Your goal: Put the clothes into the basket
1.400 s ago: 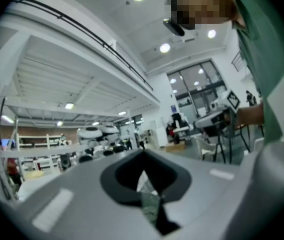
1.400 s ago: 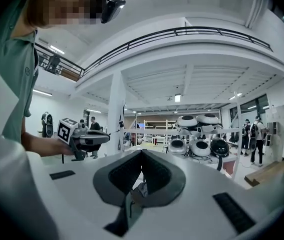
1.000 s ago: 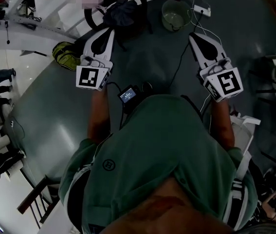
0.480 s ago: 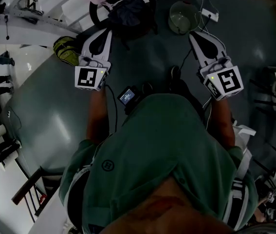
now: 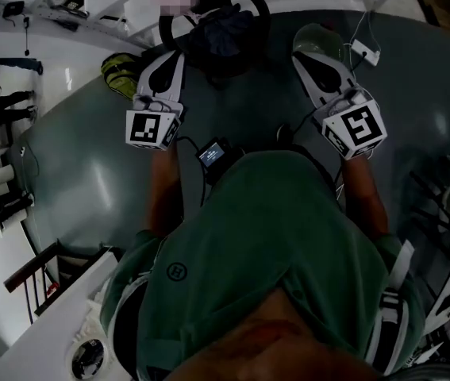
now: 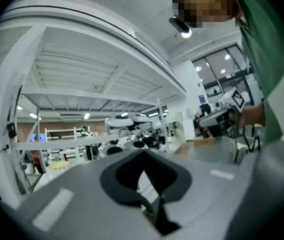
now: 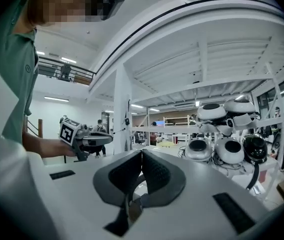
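Dark grey round table (image 5: pixel 66 181) below, big bright hall w/ white beams all round. Left gripper (image 5: pixel 178 52) out over table, pointing flat, jaws pressed tight together, dark pads (image 6: pixel 124 179) touching, nothing btw them. Right gripper (image 5: pixel 300 54) the same: jaws squeezed together, bumpy pads (image 7: pixel 157 176) meeting in a thin line, nothing held. Marker cube at back end of each, bare forearm (image 5: pixel 161 189) behind left one. Black basket (image 5: pixel 255 2) just past left gripper's tip & a bit to its right, off to left of right gripper's tip. Dark clothes (image 5: pixel 221 30) heaped on basket, inside its ring as far as can be seen, close to left gripper's tip but apart from it. Yellow-green bundle (image 5: pixel 120 74) on table just left of left gripper. Pale green bowl (image 5: pixel 313 36) right at right gripper's tip, partly hidden behind it; can't tell if touching. White plug (image 5: pixel 365 51) w/ thin wire just right of right gripper. Small black box w/ lit screen (image 5: pixel 211 153) btw the 2 grippers' back ends, near green shirt (image 5: pixel 272 252). Far past right gripper's jaws, rack of round white shells (image 7: pixel 222 144). Left gripper also in sight off to left of right gripper's jaws, cube first; right gripper off to right of left gripper's jaws, small & a bit blurry.
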Demonstrator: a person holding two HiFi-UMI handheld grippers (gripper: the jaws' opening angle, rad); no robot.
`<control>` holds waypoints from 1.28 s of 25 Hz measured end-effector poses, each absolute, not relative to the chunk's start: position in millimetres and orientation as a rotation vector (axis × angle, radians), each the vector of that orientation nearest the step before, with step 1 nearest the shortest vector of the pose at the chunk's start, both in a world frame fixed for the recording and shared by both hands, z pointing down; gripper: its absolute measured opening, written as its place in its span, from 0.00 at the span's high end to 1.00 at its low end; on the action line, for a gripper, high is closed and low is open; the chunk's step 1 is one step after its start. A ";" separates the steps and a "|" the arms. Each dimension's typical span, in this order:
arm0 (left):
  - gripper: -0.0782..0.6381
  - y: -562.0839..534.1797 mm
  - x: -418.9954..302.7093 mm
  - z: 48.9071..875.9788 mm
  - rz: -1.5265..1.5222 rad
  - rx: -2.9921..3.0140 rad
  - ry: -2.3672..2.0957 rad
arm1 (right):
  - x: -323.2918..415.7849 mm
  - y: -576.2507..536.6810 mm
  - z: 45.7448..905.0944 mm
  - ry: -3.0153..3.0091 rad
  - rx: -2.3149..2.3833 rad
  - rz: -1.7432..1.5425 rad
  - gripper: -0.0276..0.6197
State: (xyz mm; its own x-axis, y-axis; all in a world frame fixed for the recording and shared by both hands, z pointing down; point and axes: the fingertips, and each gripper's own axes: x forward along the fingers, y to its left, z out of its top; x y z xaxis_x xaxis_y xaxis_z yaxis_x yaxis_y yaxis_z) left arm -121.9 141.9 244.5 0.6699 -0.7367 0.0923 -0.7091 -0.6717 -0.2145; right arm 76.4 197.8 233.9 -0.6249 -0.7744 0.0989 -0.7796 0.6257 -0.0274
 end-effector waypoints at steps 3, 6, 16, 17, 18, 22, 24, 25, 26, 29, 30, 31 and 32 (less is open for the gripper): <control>0.89 131.1 -98.6 239.3 -0.222 -2.710 1.240 | 89.6 175.9 240.1 -2.786 1.240 0.088 0.95; 0.89 122.2 -88.8 238.8 -0.193 -2.700 1.268 | 96.1 154.5 244.7 -2.802 1.190 0.090 0.95; 0.89 71.7 -104.9 258.0 -0.224 -2.710 1.334 | 70.9 90.3 271.6 -2.789 1.116 0.156 0.95; 0.89 64.0 -111.0 262.2 -0.233 -2.715 1.331 | 66.1 82.2 273.4 -2.782 1.115 0.161 0.95; 0.89 55.7 -117.6 267.1 -0.240 -2.721 1.328 | 61.7 73.8 275.0 -2.774 1.117 0.168 0.95; 0.89 20.6 -139.4 278.3 -0.212 -2.769 1.331 | 41.0 40.7 282.3 -2.742 1.120 0.195 0.95; 0.89 0.7 -148.4 280.6 -0.201 -2.788 1.326 | 28.5 20.4 285.6 -2.725 1.117 0.200 0.95; 0.89 -9.2 -153.0 283.3 -0.195 -2.800 1.324 | 21.9 9.9 287.9 -2.717 1.116 0.203 0.95; 0.89 -19.2 -158.2 286.9 -0.191 -2.813 1.321 | 14.4 -0.6 290.9 -2.709 1.118 0.204 0.95; 0.89 -47.9 -176.0 300.1 -0.179 -2.847 1.296 | -11.0 -31.6 303.9 -2.689 1.126 0.203 0.95; 0.89 -56.4 -180.9 305.1 -0.178 -2.859 1.288 | -18.2 -41.4 308.4 -2.685 1.130 0.204 0.95; 0.89 -64.1 -184.7 310.5 -0.183 -2.869 1.281 | -24.0 -50.3 312.8 -2.680 1.133 0.207 0.95; 0.89 -70.6 -187.4 316.0 -0.193 -2.879 1.274 | -28.6 -58.1 317.1 -2.675 1.136 0.214 0.95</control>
State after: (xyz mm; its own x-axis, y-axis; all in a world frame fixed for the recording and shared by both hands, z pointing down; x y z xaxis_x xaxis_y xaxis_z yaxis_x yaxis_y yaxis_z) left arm -187.4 -70.6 316.0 0.6663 -0.7365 0.1168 -0.7380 -0.6737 -0.0383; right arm -28.6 -58.1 317.1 -0.6740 -0.6900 0.2638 -0.7232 0.6892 -0.0453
